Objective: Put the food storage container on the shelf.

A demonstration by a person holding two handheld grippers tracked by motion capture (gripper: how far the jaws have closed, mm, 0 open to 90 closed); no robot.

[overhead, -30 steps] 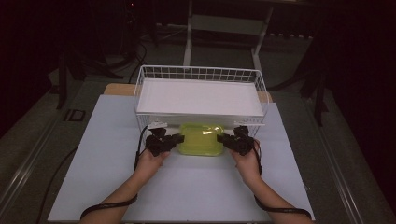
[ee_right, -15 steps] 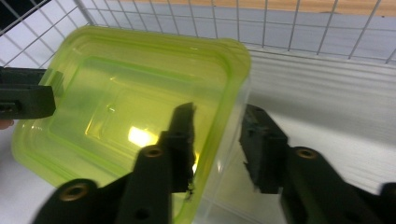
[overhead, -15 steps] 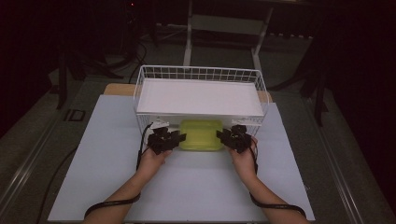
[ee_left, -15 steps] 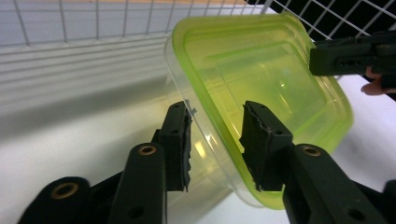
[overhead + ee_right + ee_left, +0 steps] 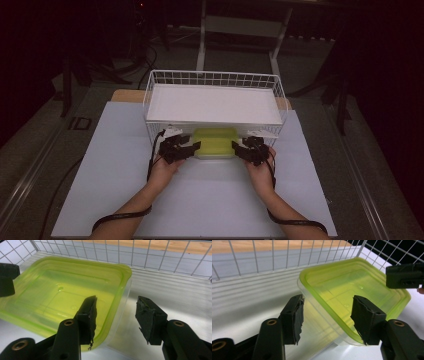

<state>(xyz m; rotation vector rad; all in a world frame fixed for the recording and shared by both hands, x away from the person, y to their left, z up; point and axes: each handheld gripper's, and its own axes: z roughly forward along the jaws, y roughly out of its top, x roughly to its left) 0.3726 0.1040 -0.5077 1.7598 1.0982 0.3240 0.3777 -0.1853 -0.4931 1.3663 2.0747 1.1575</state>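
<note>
High view, green-lidded box half hidden under wire rack, both grippers' jaws just opened, apart.

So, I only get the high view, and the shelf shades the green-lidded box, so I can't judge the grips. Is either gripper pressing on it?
Observer: No. In the left gripper view, the left gripper has just been opening its jaws. They straddle the rim of the box, with the pads clear of it.
Operator: And the right one?
Observer: Much the same. The right gripper has just been opening its jaws too. One pad is over the lid and the other is outside the box's side; neither seems to press.
Operator: Is the lid seated?
Observer: It looks flush along the rim that the gripper views show.
</note>
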